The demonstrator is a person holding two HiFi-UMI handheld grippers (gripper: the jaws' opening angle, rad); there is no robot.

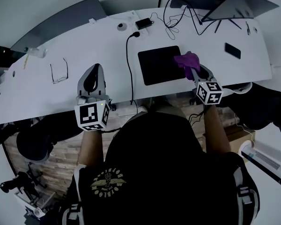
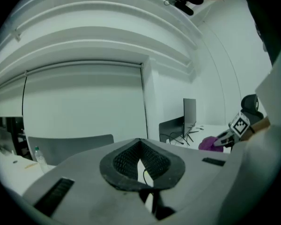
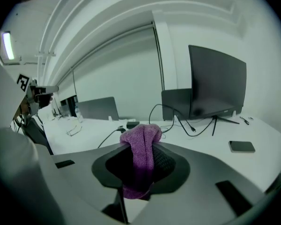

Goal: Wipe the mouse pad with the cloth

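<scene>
Right claw (image 1: 193,72) is pinching the cloth (image 1: 186,60) in a bunch at the right edge of the pad (image 1: 157,64), ready to drag across, I'd guess. Left claw (image 1: 94,73) is pressed together and empty, parked at the front edge of the counter (image 1: 98,41). A cable (image 1: 128,69) runs just left of the pad and could snag.
</scene>
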